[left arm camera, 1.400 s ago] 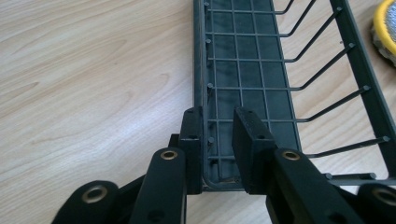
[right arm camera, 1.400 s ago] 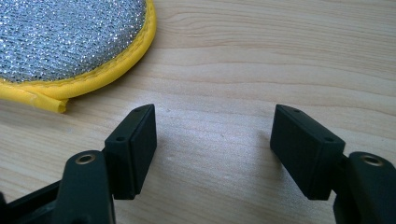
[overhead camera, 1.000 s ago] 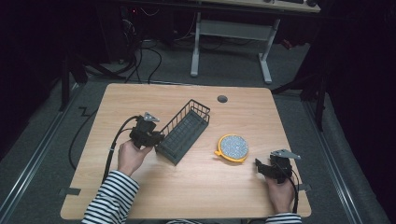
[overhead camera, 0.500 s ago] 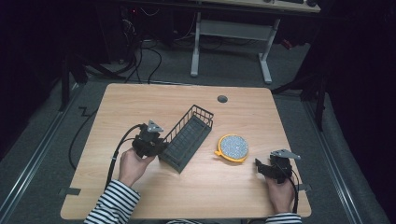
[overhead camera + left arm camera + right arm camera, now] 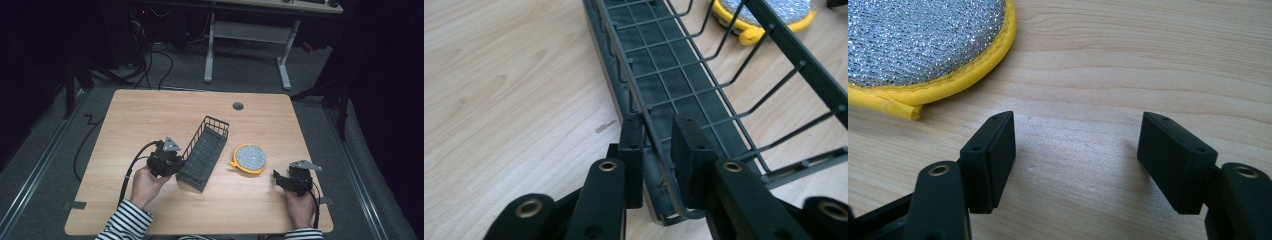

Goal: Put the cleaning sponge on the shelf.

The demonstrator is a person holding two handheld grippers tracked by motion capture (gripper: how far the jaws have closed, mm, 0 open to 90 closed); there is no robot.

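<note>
A dark wire basket [image 5: 202,152] lies slantwise at the table's middle. My left gripper [image 5: 179,162] is shut on the side wall at its near end. In the left gripper view the basket's wire wall [image 5: 674,75] runs between the two pads, and the left gripper [image 5: 656,150] pinches its rim. A round scrub pad [image 5: 249,158] with a silver face and yellow edge lies right of the basket, and its yellow edge [image 5: 769,15] shows past the wires. My right gripper [image 5: 277,179] rests open on the table near the pad. The right gripper [image 5: 1075,155] has bare wood between its jaws, and the pad [image 5: 923,40] lies ahead to the left.
The wooden table [image 5: 150,110] has a cable hole [image 5: 238,106] near its far edge. A cable [image 5: 131,167] trails from the left gripper over the near left edge. Beyond the table stand a white desk frame [image 5: 247,30] and floor cables.
The left hand has pulled the basket toward the near edge and slightly right, with the grip kept. The right hand and the scrub pad have stayed put.
</note>
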